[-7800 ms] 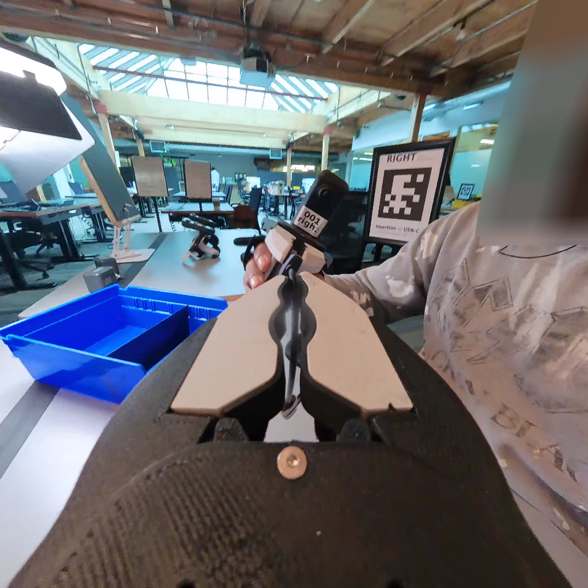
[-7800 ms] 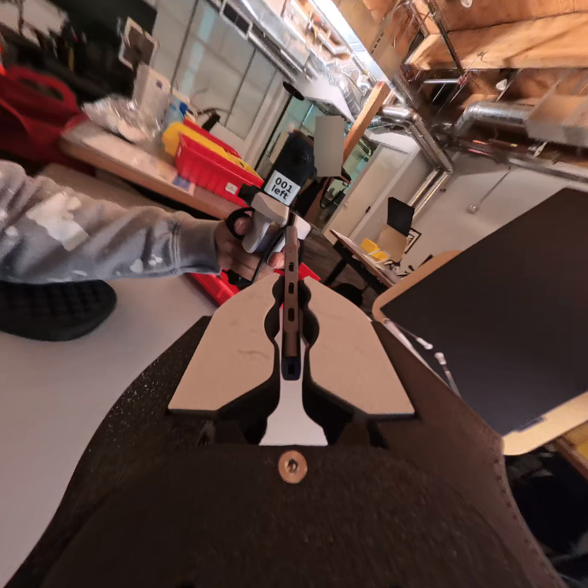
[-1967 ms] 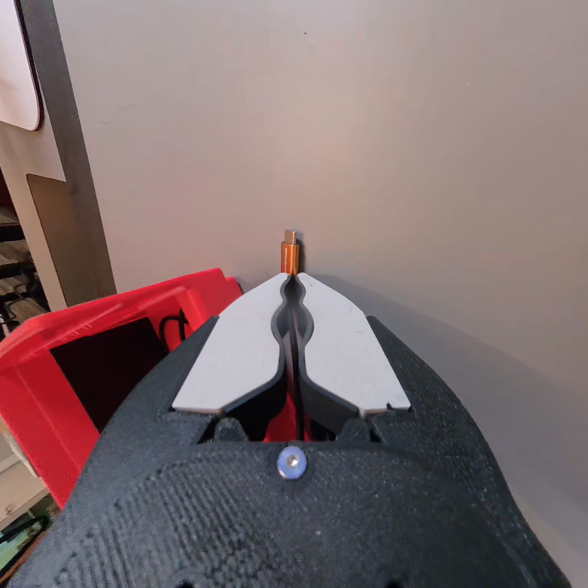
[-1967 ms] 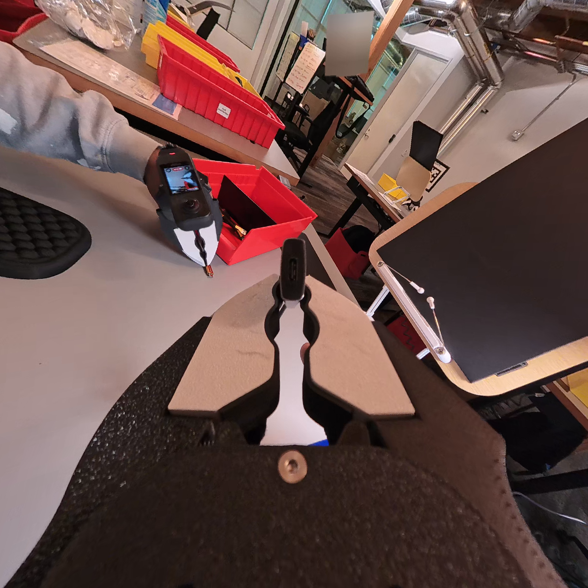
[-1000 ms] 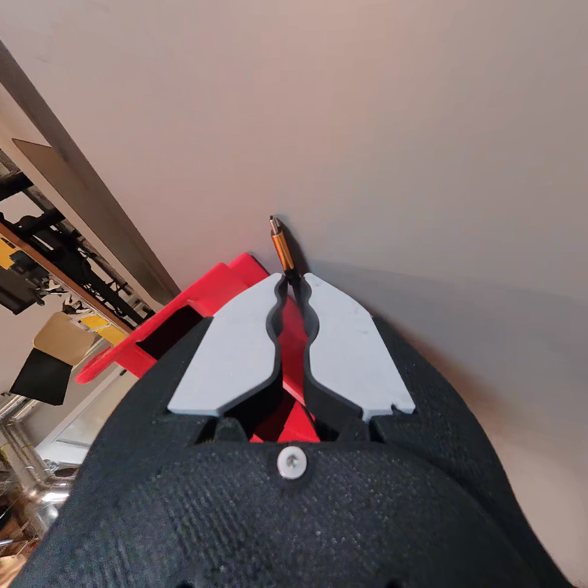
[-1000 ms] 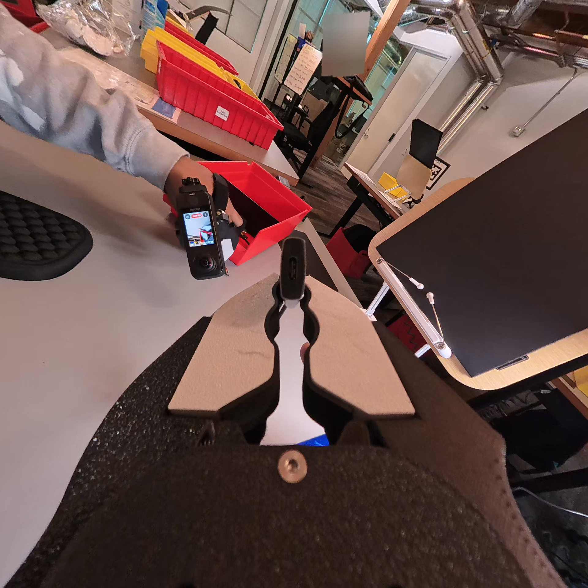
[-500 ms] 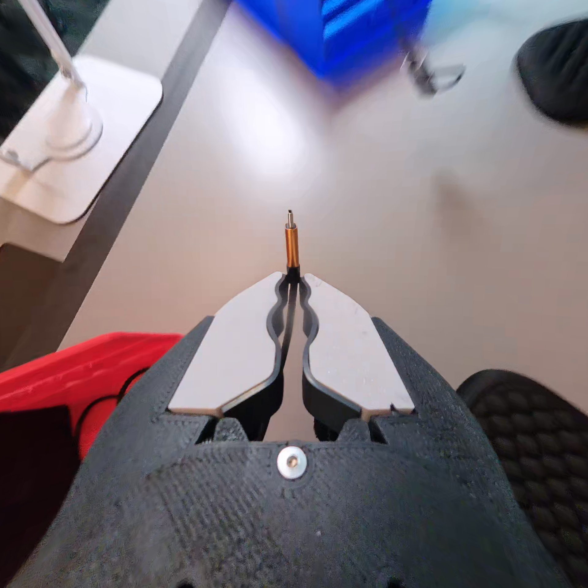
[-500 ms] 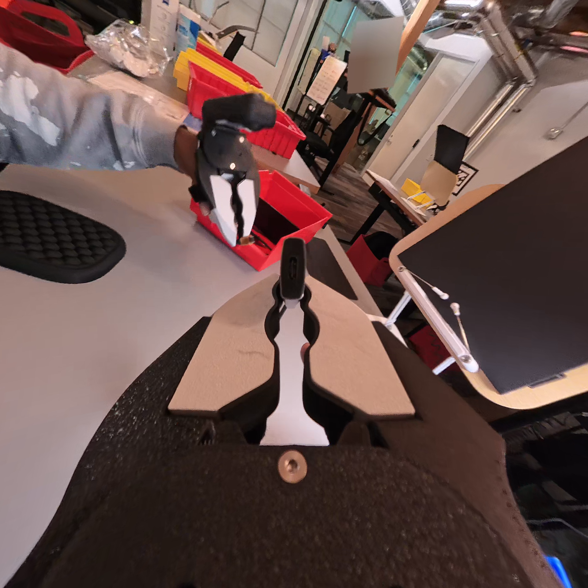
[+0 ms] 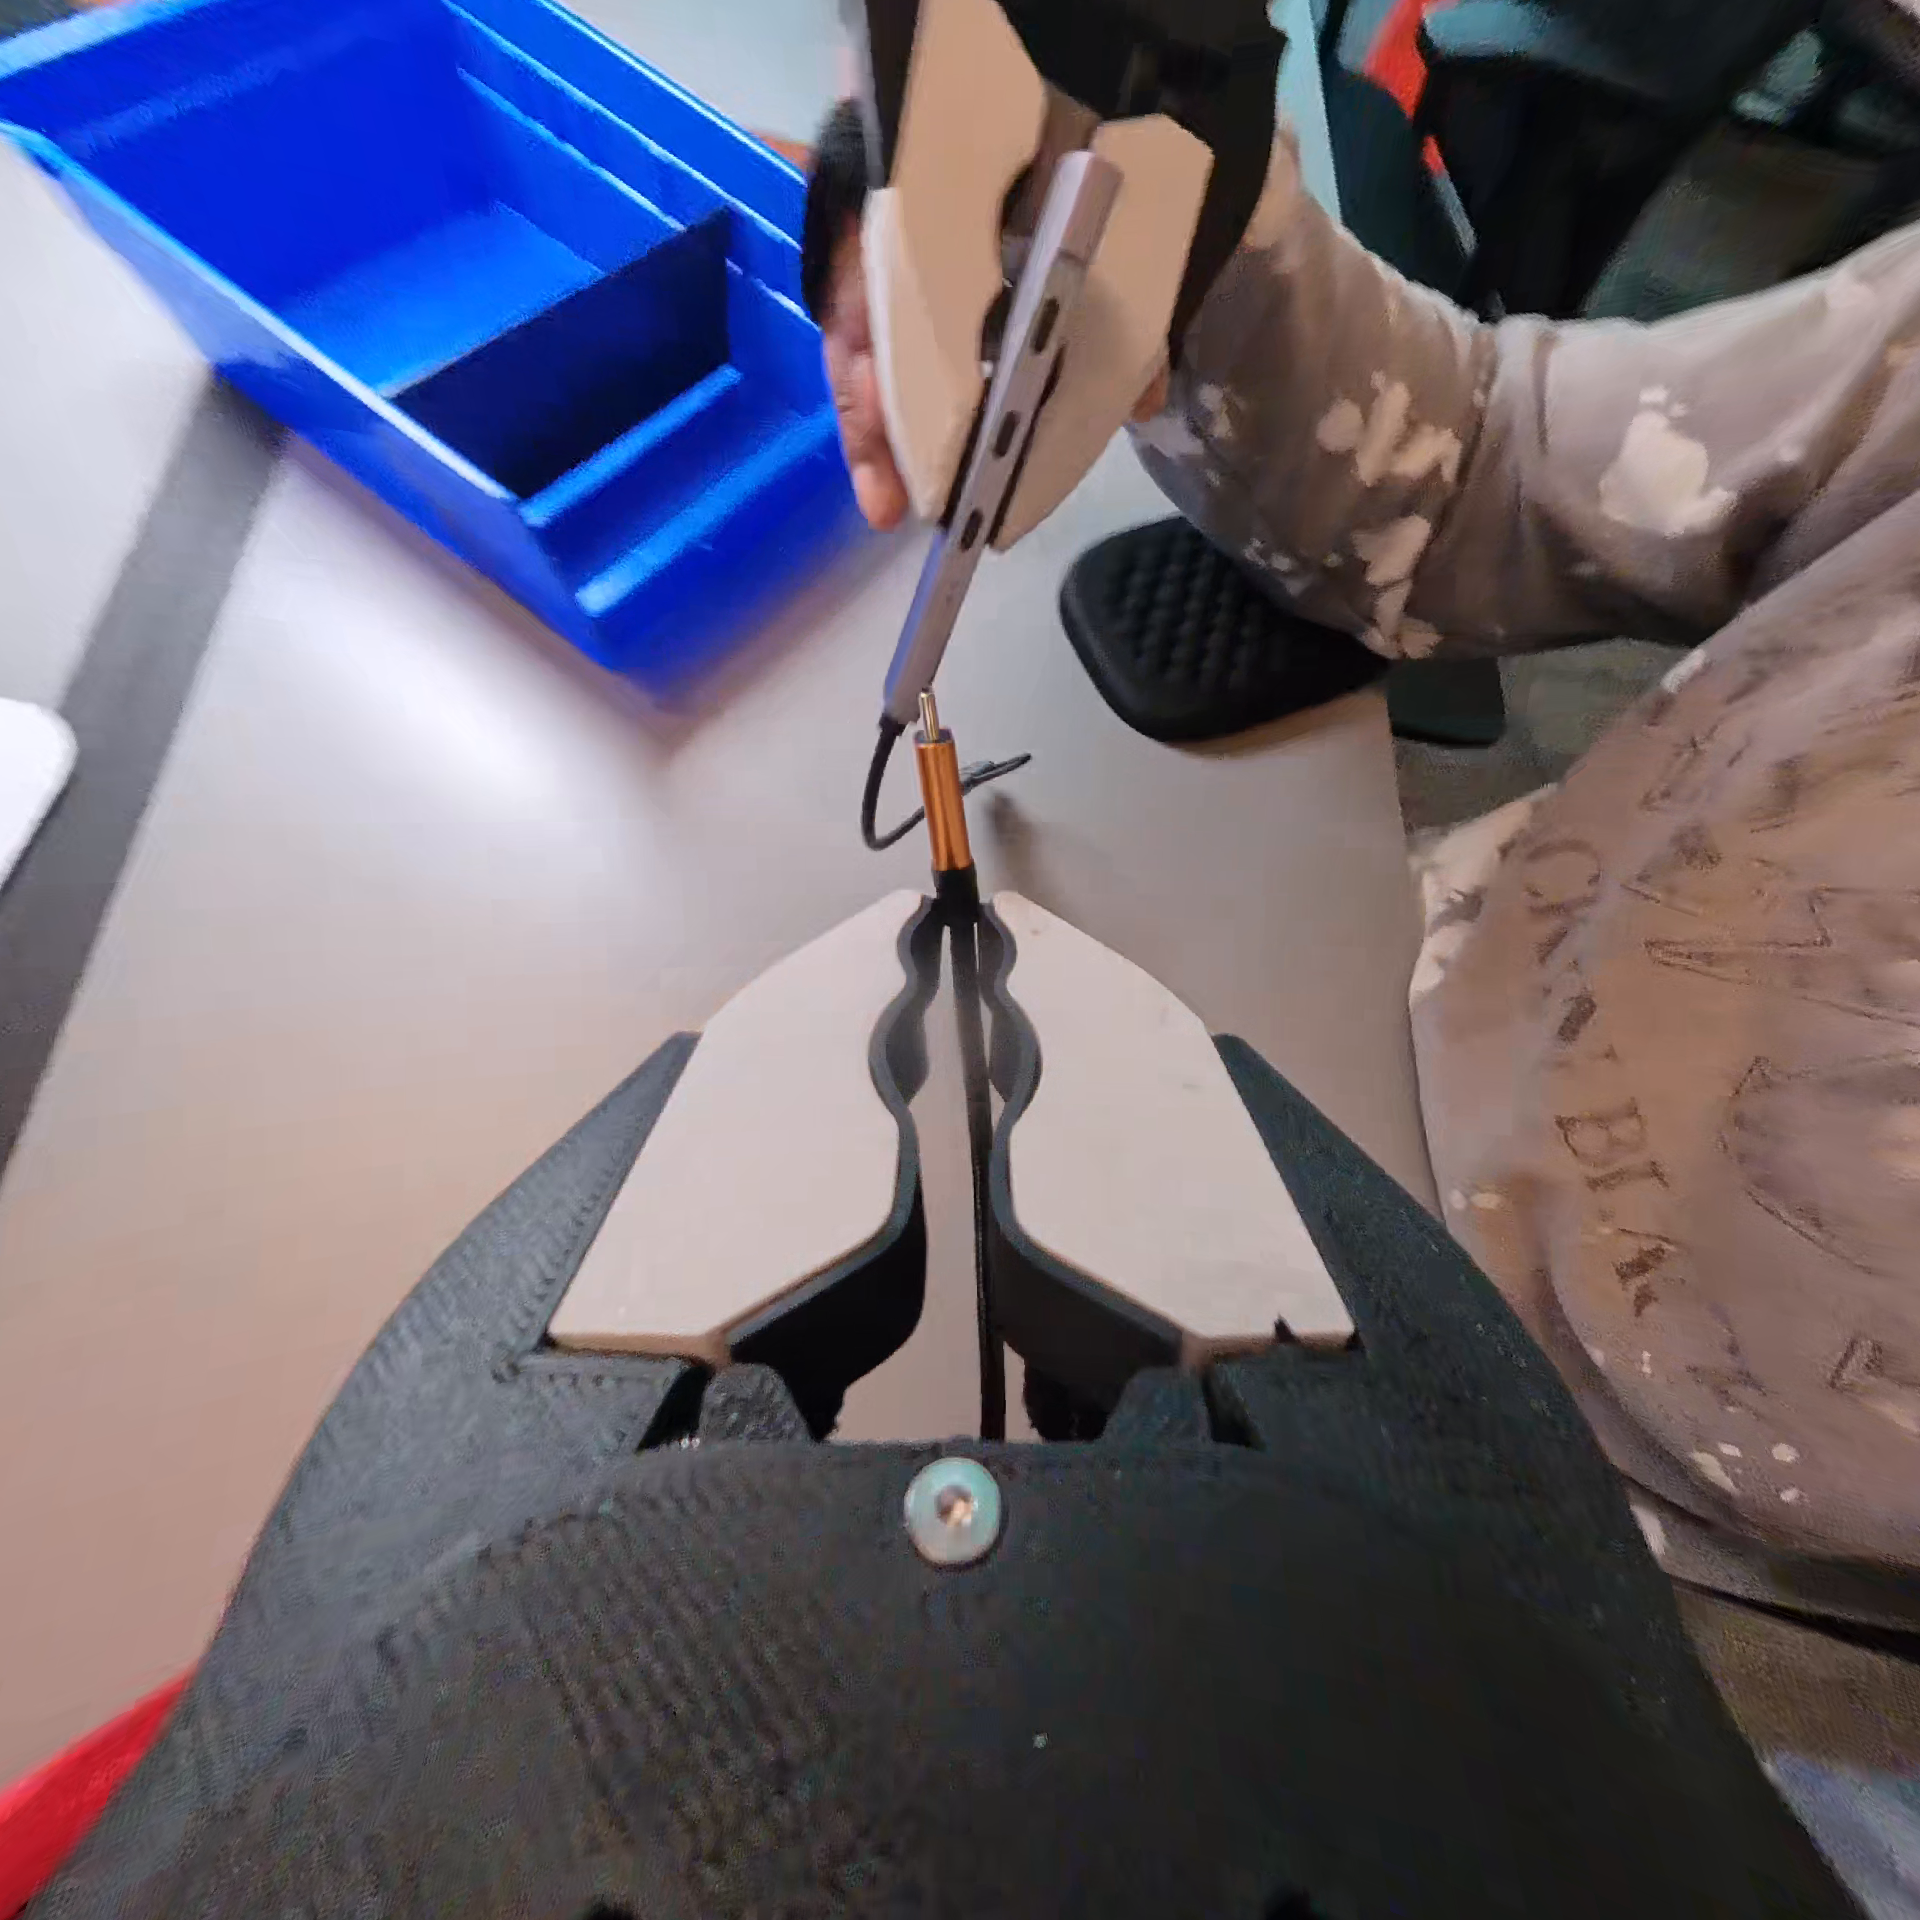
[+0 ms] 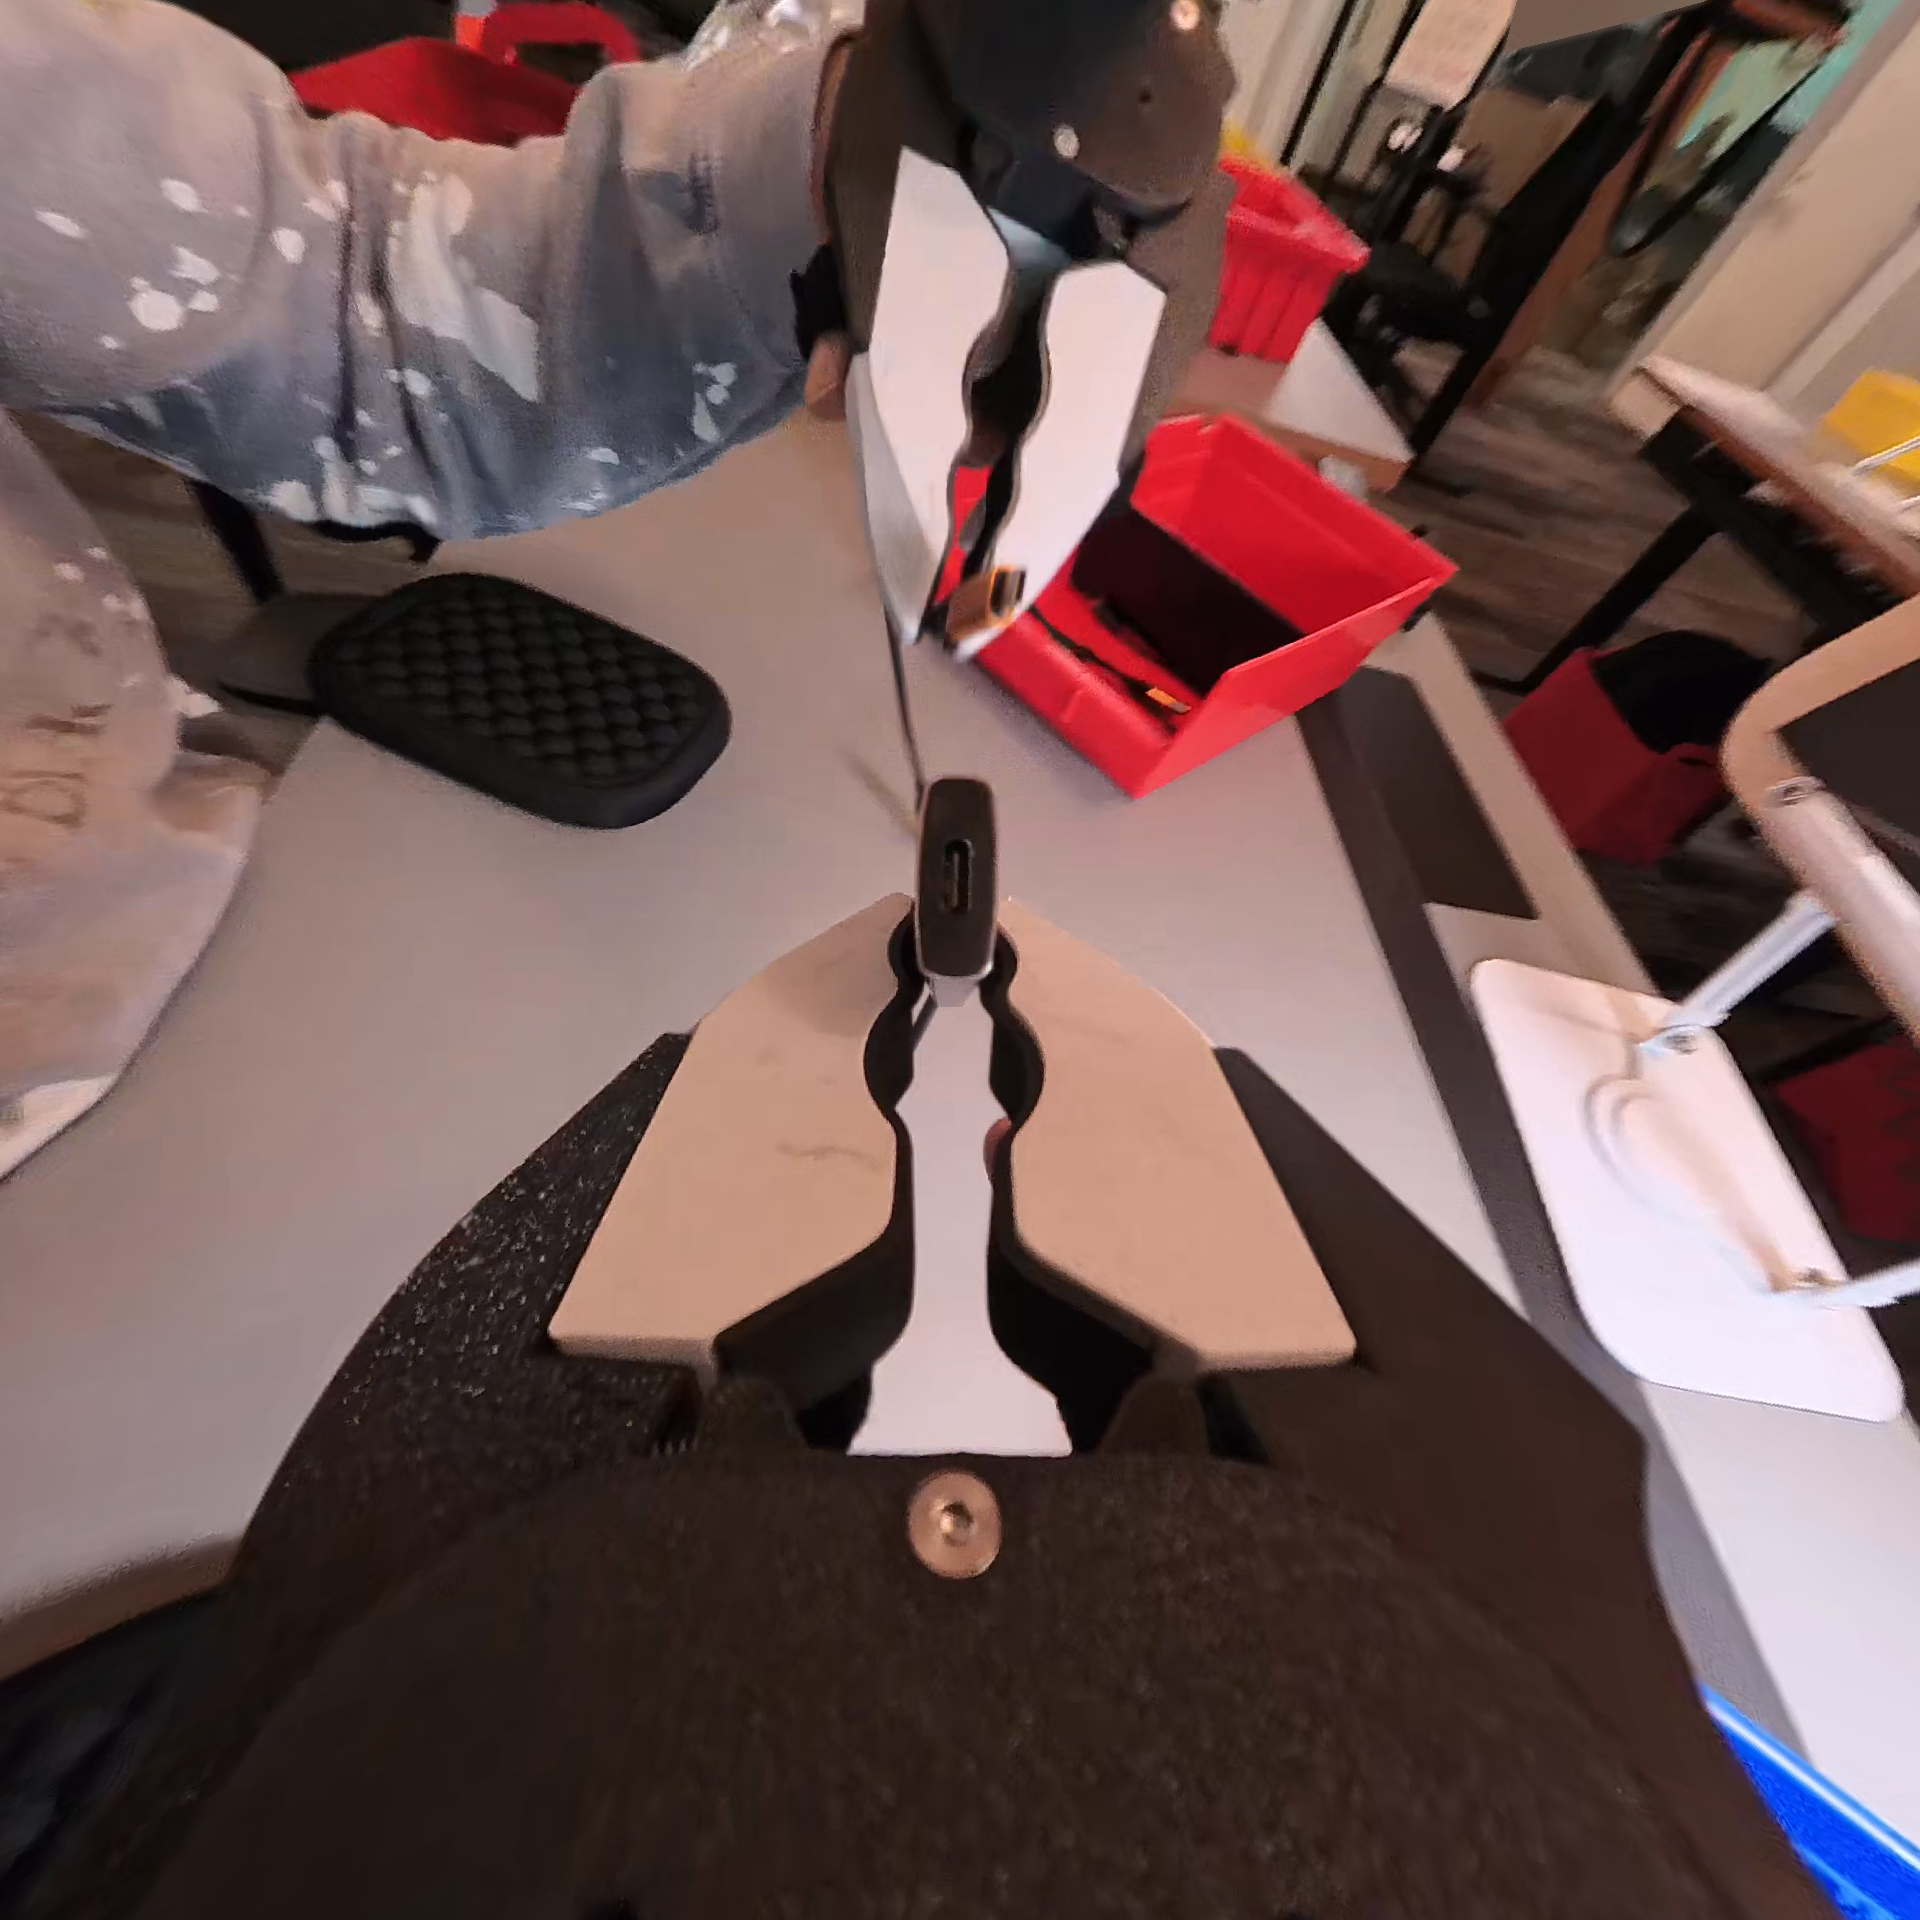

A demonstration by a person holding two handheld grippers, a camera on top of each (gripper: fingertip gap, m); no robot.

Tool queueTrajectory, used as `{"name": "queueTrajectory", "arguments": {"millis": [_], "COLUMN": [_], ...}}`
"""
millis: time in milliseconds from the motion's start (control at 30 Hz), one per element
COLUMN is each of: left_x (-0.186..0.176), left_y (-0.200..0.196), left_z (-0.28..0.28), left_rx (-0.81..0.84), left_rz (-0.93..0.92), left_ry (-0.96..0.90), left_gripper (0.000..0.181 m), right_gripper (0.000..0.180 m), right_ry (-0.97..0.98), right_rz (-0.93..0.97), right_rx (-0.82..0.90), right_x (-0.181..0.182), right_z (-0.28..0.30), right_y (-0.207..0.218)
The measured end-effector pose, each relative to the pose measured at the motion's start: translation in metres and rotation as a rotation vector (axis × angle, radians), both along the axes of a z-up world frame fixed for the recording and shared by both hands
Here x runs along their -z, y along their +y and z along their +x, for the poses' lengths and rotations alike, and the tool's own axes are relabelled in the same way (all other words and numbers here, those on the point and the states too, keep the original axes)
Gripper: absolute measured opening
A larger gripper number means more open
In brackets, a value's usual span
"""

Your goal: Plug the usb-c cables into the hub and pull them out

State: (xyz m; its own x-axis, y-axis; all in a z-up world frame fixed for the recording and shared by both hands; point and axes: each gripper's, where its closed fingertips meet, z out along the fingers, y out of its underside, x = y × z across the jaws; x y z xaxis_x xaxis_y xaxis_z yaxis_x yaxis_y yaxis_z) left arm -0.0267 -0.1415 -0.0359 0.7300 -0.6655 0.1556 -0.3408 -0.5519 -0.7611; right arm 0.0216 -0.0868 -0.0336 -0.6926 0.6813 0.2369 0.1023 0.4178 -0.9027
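- My left gripper (image 9: 954, 904) is pinched tight on the black cord of the usb-c cable (image 9: 943, 800), just behind its orange plug. The plug sticks out past the tips with nothing bracing it. I judge that a push into a port could bend the cord and tip the plug off line instead of seating it.
- In the left wrist view the metal tip of the plug sits very near the lower end of the hub (image 9: 1003, 384), but I cannot tell whether it touches. That end carries the hub's own black lead (image 9: 878, 800), looping down over the grey table (image 9: 416, 935). If I drive forward here, I may catch the lead or the casing, not a socket.
- My right gripper (image 10: 951, 914) is clamped on the hub, which hangs slanted between the pads. The side ports run along its edge, partly between the fingers, so the plug may have little room and could jam against a pad.
- In the right wrist view the hub's end port (image 10: 956, 868) faces me while the left gripper (image 10: 961, 613) hangs farther off, near the red bin (image 10: 1247, 623). The two axes look crossed to me; a skewed entry could scrape the port or twist the hub in my grip.
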Motion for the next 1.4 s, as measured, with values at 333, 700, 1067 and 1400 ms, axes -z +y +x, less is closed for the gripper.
{"name": "queueTrajectory", "arguments": {"millis": [333, 700, 1067, 1400], "left_x": [0.072, 0.102, 0.11, 0.112], "left_y": [0.031, 0.011, 0.003, 0.0], "left_z": [0.039, 0.04, 0.041, 0.04], "left_rx": [0.128, 0.248, 0.28, 0.283], "left_rz": [-0.159, -0.272, -0.319, -0.328], "left_ry": [-0.029, 0.003, 0.02, 0.043], "left_gripper": [0.007, 0.007, 0.007, 0.007], "right_gripper": [0.009, 0.009, 0.009, 0.009], "right_ry": [-0.319, -0.482, -0.493, -0.517], "right_rz": [0.001, 0.033, 0.14, 0.184], "right_rx": [-0.06, -0.108, -0.104, -0.099], "right_x": [0.052, 0.092, 0.097, 0.102], "right_z": [0.011, 0.006, 0.01, 0.011], "right_y": [0.002, -0.01, -0.018, -0.022]}}
